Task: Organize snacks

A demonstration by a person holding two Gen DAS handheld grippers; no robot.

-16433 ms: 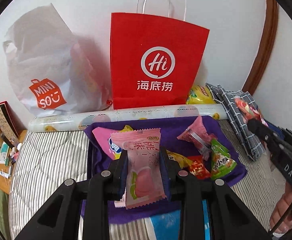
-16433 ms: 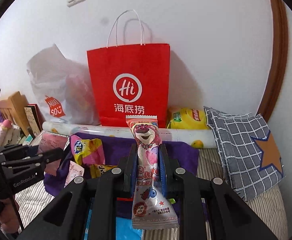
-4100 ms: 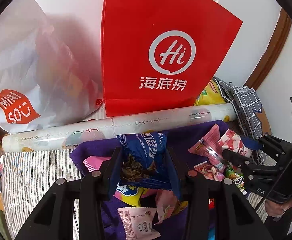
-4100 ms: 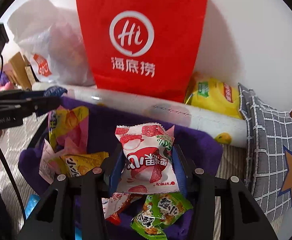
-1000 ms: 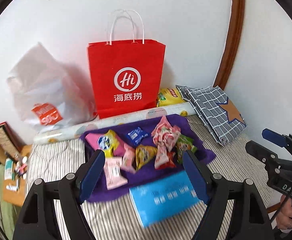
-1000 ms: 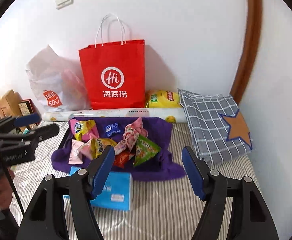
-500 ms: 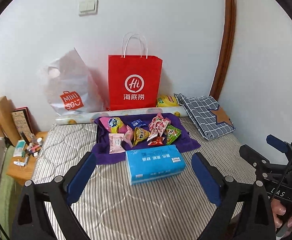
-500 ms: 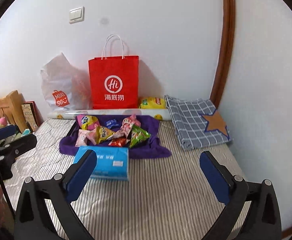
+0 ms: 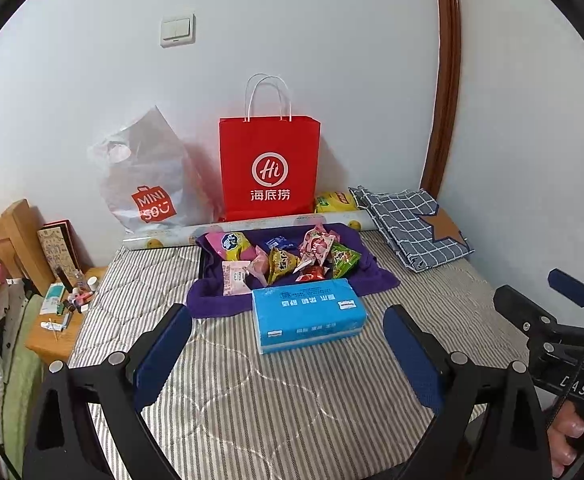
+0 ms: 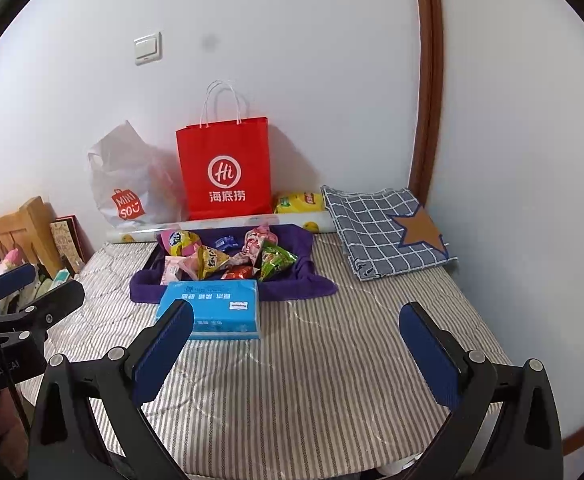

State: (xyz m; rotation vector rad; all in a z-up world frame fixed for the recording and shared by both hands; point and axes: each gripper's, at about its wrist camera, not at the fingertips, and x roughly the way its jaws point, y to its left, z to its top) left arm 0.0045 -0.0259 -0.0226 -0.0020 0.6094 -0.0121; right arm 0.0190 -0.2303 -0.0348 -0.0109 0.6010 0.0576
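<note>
Several snack packets (image 9: 279, 258) lie in a heap on a purple cloth (image 9: 372, 276) far back on the striped bed. In the right wrist view the same snack packets (image 10: 227, 256) rest on the purple cloth (image 10: 304, 284). My left gripper (image 9: 285, 316) is open wide, well short of the cloth, with nothing between its blue pads. My right gripper (image 10: 296, 309) is also open and empty, just as far back. Each gripper shows at the edge of the other's view.
A blue tissue pack (image 9: 308, 316) lies in front of the cloth. Behind stand a red paper bag (image 9: 269, 168), a white plastic bag (image 9: 147, 184) and a long roll (image 9: 163, 238). A checked cushion (image 9: 408, 224) lies right, a cluttered nightstand (image 9: 59, 320) left.
Both grippers, which earlier held snack packets over the cloth, have drawn back from it along the bed. Their jaws have spread wider over the last second and are empty.
</note>
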